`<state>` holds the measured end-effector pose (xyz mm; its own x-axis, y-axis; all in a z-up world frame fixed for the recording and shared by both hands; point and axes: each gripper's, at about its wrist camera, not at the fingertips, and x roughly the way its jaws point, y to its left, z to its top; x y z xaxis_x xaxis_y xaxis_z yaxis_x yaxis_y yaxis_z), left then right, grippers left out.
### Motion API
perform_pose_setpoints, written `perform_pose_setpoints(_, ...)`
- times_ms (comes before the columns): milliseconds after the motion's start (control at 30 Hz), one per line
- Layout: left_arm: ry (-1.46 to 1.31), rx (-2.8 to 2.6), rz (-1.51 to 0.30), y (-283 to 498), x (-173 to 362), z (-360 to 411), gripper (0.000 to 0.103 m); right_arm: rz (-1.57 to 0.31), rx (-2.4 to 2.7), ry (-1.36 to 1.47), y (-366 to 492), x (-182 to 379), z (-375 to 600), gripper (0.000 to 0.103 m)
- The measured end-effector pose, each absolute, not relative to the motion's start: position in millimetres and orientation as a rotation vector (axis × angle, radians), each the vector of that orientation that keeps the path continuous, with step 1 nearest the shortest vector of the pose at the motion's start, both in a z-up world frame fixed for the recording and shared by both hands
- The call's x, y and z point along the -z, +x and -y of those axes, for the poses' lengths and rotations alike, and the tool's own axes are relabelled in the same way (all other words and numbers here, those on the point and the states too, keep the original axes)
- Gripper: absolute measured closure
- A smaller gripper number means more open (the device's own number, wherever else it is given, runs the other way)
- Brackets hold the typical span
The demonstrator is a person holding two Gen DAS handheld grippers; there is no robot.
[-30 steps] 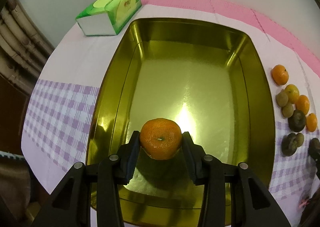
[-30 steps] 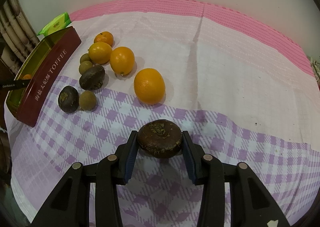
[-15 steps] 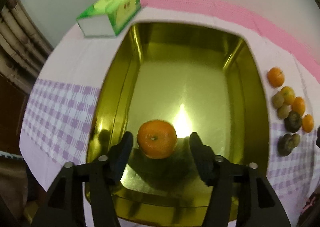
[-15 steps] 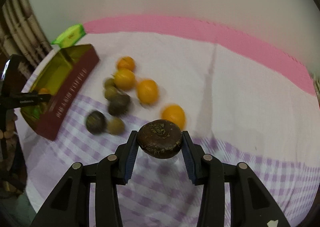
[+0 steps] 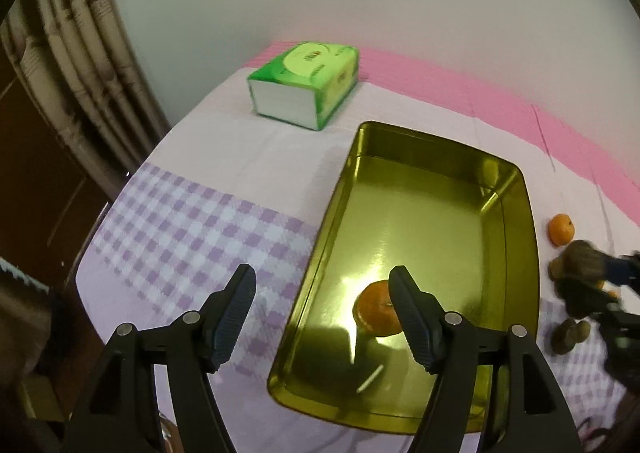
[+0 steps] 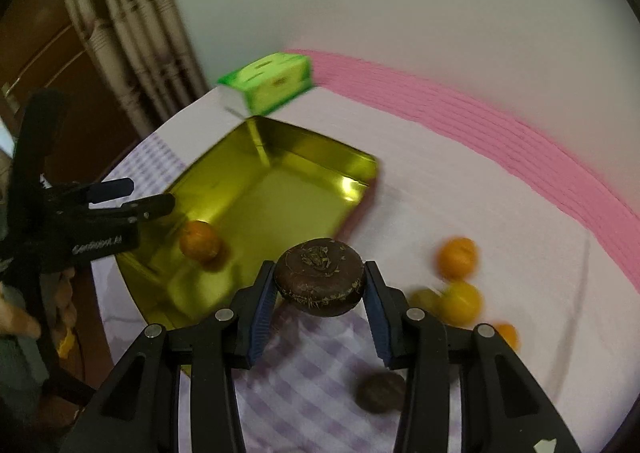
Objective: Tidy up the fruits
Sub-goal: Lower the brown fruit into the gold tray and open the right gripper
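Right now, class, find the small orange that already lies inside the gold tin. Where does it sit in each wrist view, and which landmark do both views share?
Left wrist view: the orange lies low in the gold tin, partly behind the right finger of the open left tool.
Right wrist view: the orange sits left of centre, at the tin's near-left end.
Shared landmark: the green tissue pack, beyond the tin's far end.

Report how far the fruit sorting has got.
Done: one orange lies in the gold tin, and the left gripper is open and empty. In hand: the right gripper is shut on a dark brown fruit near the tin's corner. Left: several orange, yellow and dark fruits, such as one orange fruit, lie on the tablecloth.
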<state>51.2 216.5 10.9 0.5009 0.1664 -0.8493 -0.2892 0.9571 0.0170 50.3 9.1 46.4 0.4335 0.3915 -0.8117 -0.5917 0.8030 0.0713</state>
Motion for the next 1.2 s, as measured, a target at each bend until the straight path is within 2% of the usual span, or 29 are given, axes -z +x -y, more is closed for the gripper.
perform_pose_setpoints(467, -0.205, -0.313, -1.022, 38, -4, -228, 0.034, -1.010, -0.679, -0.388, 78, 3, -89, 0.063)
perform_pose_setpoints(1200, -0.238, -0.353, -1.058, 37, 0, -237, 0.034, -1.029, -0.673, -0.517, 74, 28, -111, 0.062)
